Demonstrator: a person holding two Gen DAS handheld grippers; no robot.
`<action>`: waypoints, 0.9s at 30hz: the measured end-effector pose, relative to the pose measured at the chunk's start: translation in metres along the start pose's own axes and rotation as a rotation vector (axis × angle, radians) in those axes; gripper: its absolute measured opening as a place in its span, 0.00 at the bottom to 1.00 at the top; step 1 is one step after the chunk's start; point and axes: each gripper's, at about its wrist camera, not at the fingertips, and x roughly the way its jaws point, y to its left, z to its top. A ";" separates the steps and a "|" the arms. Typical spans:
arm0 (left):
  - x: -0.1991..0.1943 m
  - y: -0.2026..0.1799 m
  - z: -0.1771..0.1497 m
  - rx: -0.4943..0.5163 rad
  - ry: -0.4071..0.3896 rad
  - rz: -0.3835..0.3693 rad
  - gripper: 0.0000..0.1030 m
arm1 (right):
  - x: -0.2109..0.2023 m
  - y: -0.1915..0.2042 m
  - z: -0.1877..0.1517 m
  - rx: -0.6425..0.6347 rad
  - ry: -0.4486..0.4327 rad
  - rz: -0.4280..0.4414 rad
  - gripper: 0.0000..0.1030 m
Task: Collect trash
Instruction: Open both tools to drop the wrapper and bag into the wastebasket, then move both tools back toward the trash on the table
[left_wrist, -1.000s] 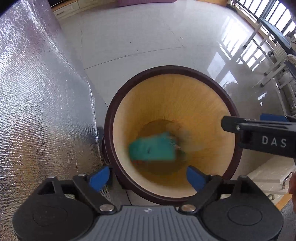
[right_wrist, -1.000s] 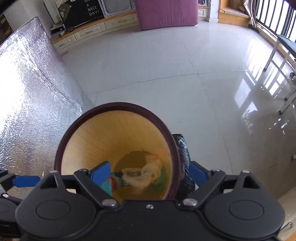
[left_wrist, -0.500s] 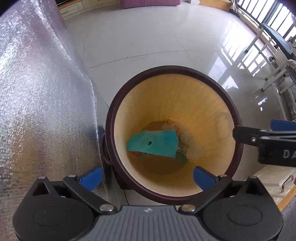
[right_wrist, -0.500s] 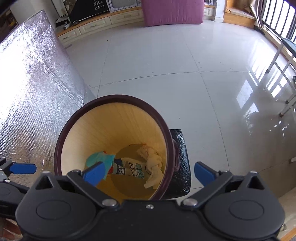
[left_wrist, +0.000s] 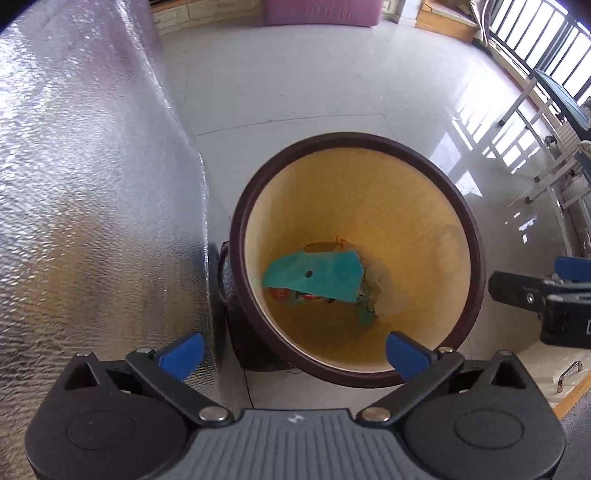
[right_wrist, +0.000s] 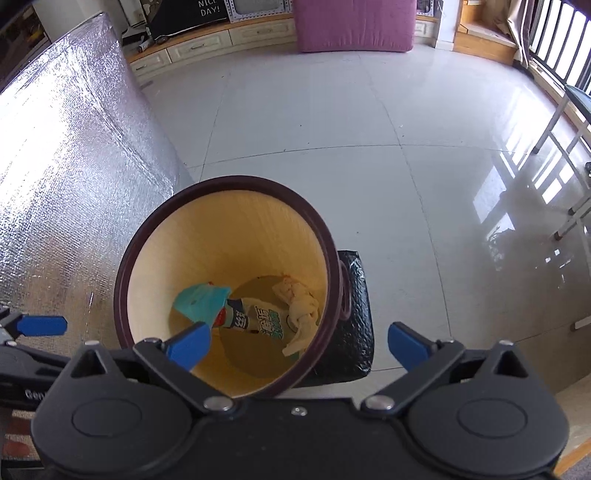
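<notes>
Left wrist view looked down into the bin (left_wrist: 424, 173), a dark-rimmed tub with a yellow wall. At the bin's bottom lay a teal wrapper (left_wrist: 314, 275), a printed packet (right_wrist: 258, 319) and a crumpled tissue (right_wrist: 301, 306). The left gripper (left_wrist: 293, 350) hung above the bin's near rim, jaws spread wide with nothing between them. The right gripper (right_wrist: 297, 345) hung over the bin's right side, equally wide and empty. Foil sheeting (left_wrist: 92, 184) stood left of the bin, and a black bag (right_wrist: 354, 317) sat against the bin's right side.
</notes>
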 end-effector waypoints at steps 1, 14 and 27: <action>-0.003 0.002 -0.002 -0.006 -0.005 0.001 1.00 | -0.002 -0.001 -0.001 -0.001 -0.002 0.000 1.00; -0.055 0.017 -0.012 -0.062 -0.097 -0.005 1.00 | -0.037 -0.009 -0.019 0.037 -0.040 -0.004 1.00; -0.102 0.017 -0.029 -0.040 -0.166 -0.014 1.00 | -0.077 -0.019 -0.044 0.065 -0.099 -0.032 1.00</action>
